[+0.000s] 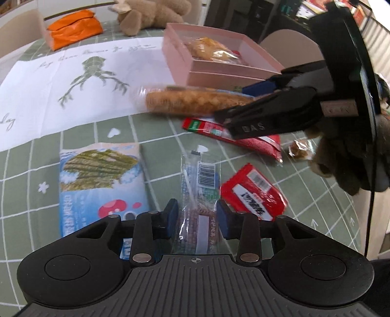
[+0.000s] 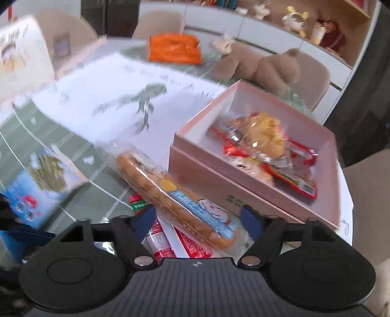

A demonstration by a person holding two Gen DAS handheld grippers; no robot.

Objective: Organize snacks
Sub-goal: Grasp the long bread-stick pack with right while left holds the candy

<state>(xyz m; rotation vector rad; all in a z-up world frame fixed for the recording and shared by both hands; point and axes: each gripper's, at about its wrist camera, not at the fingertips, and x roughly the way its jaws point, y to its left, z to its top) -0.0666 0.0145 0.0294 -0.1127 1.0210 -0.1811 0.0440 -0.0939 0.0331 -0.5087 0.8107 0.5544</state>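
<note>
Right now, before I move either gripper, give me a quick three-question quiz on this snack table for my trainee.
1. True or false: the pink box is empty.
2. What does the left gripper straddle? A) a clear-wrapped snack bar with a barcode; B) a banana; C) a spoon.
3. Fill in: the bag beside the plush toy at the far end of the table is coloured ____.

Key: 1 false, it already holds several snacks; 2 A; 3 orange.
</note>
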